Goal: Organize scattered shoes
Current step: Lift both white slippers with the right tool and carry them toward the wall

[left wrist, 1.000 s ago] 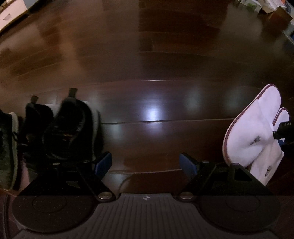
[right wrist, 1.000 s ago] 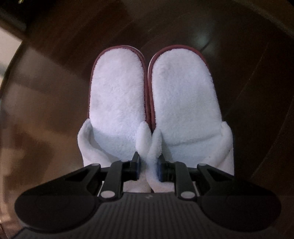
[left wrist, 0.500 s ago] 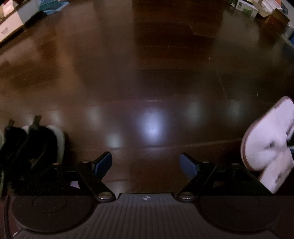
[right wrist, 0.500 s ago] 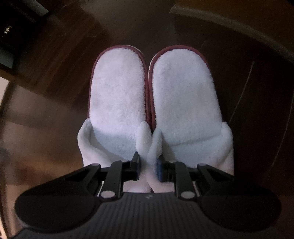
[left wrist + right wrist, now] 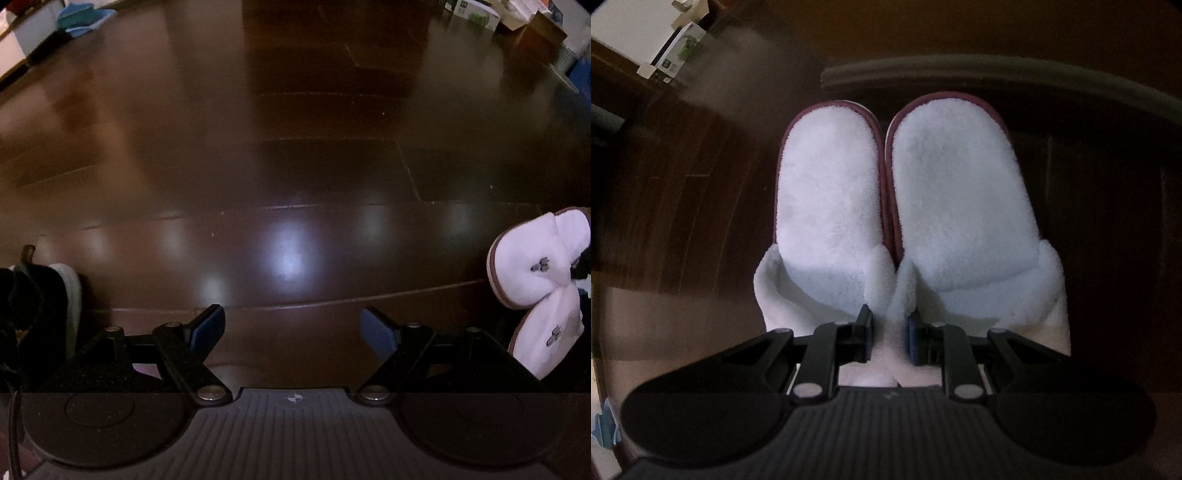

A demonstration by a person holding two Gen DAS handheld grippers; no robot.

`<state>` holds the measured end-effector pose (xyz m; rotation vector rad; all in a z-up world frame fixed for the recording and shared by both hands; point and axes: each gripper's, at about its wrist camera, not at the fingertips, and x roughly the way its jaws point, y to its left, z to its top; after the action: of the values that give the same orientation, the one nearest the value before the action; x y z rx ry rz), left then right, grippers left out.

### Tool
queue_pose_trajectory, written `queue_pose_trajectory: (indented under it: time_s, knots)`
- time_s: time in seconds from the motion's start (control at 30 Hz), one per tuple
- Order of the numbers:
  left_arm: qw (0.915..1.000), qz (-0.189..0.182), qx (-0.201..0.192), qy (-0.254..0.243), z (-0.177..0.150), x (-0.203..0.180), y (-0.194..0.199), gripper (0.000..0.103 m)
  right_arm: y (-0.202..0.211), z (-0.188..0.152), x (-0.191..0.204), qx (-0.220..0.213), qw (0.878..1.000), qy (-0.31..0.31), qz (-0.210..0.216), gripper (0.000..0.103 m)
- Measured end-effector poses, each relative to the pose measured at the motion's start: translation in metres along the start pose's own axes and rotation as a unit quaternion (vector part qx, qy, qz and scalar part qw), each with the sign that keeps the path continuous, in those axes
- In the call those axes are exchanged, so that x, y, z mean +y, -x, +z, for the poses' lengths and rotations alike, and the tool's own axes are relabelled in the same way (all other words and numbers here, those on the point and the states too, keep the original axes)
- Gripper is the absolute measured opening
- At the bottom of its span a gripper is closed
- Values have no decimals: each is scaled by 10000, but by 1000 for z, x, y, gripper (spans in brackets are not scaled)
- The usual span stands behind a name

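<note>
Right gripper (image 5: 889, 334) clamped on slippers' (image 5: 960, 199) inner edges, held aloft; left gripper (image 5: 291, 326) spread, empty, its view alone showing black sneakers (image 5: 33, 314) on floor (image 5: 295, 166).

The left wrist view is taken low over the dark wooden floor (image 5: 295, 166), facing forward between the spread fingers of the left gripper (image 5: 291, 325). The right wrist view is aimed steeply down, very close to the white slippers (image 5: 901, 206), which fill its middle. The slippers (image 5: 535, 273) are shared by both views, being seen small at the left view's right edge.
</note>
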<state>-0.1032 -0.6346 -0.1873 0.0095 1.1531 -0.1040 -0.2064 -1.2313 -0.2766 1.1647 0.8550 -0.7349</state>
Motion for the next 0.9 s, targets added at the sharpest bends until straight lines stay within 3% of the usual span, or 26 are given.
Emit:
queue_pose_trajectory:
  time_s: [0.43, 0.5, 0.63, 0.7, 0.9]
  knots:
    - [10000, -54, -33, 54, -7, 2, 8, 85, -13, -22, -55, -241, 9987, -418, -166, 27]
    - [9999, -75, -29, 87, -8, 3, 7, 85, -11, -20, -58, -249, 9988, -386, -172, 33]
    - [9998, -100, -17, 145, -9, 8, 10, 85, 17, -56, -23, -329, 9988, -287, -207, 50]
    - [9998, -115, 7, 188, -11, 11, 12, 85, 13, -63, -13, -316, 9989, -248, -228, 67]
    - [9994, -109, -82, 311, -9, 28, 25, 85, 6, -61, 14, -715, 9971, -60, -265, 70]
